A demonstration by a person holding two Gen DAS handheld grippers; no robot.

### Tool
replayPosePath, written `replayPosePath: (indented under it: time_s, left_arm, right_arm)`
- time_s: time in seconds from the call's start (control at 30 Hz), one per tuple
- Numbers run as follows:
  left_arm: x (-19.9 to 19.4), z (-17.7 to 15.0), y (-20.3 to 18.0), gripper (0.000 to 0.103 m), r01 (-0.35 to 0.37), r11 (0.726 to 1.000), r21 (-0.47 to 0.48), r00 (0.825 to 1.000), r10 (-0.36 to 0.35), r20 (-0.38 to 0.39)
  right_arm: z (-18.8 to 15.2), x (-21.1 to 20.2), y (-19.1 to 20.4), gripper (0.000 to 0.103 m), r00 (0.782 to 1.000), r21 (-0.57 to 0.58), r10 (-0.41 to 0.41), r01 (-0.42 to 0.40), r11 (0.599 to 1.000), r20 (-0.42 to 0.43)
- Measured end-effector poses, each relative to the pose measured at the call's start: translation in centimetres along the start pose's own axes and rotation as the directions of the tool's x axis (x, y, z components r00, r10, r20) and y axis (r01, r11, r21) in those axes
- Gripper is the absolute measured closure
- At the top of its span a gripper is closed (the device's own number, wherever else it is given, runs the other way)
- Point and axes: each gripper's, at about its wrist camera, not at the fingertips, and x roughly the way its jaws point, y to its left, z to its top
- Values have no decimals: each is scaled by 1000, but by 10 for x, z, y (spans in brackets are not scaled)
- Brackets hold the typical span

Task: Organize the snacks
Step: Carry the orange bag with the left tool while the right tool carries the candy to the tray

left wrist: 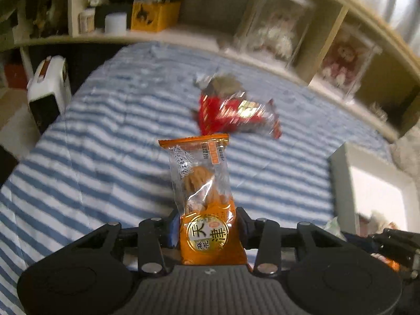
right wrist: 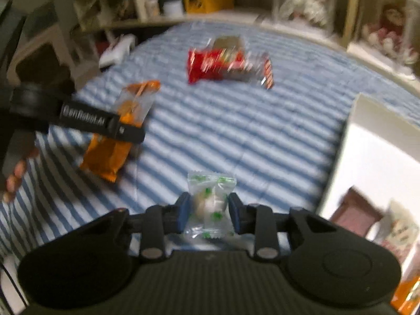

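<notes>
Left wrist view: left hand-held gripper (left wrist: 207,233) clamped on an orange-and-clear plastic packet of twisted biscuit (left wrist: 203,194), lifted over the blue-and-white striped bed cover (left wrist: 92,157). Red foil snack packets (left wrist: 231,113) lying further back in a blurry heap, not sorted yet. White open box (left wrist: 367,183) off to the right.

Right wrist view: right hand-held gripper (right wrist: 208,214) pinched on a small clear candy wrapper with green print (right wrist: 210,202). A few packets apparently in the white box already, blurry. Roughly midway, with two in hand and the red heap left.
</notes>
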Motion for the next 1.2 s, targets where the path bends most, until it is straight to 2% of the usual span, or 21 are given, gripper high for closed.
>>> replayPosePath:
  time_s: [0.3,0.5,0.67,0.8,0.93,1.0,1.07,1.2]
  left_arm:
    - [-39,7,-31,59,106,993,45,988,-110,106]
    - [-55,12,-61,59,154,982,105,973,-170,158]
    - [-61,22,-103,59,181,964,197,961,-216,173]
    - [-57,26,-144,59,203,934,293,951,-260,169]
    - [-44,28,-181,59,268,901,340,937,-327,126]
    - [-36,28,-200,59,265,883,388,936,-333,119]
    - [-26,27,-220,59,253,857,450,935,-335,113]
    - [-2,23,-256,59,230,783,578,937,-338,85]
  right_arm:
    - [11,-74,-38,66,982,124,-62,40,992,180]
    - [4,-112,-65,66,958,188,-134,87,978,253]
    - [-6,-136,-87,66,935,247,-198,126,961,293]
    - [-13,-146,-110,66,915,314,-256,155,937,313]
    - [-21,-147,-131,66,900,362,-303,182,914,313]
    - [-25,-147,-144,66,896,385,-325,197,902,303]
    - [-30,-147,-158,66,889,408,-350,214,888,294]
    - [-40,-147,-182,66,882,463,-386,232,855,271]
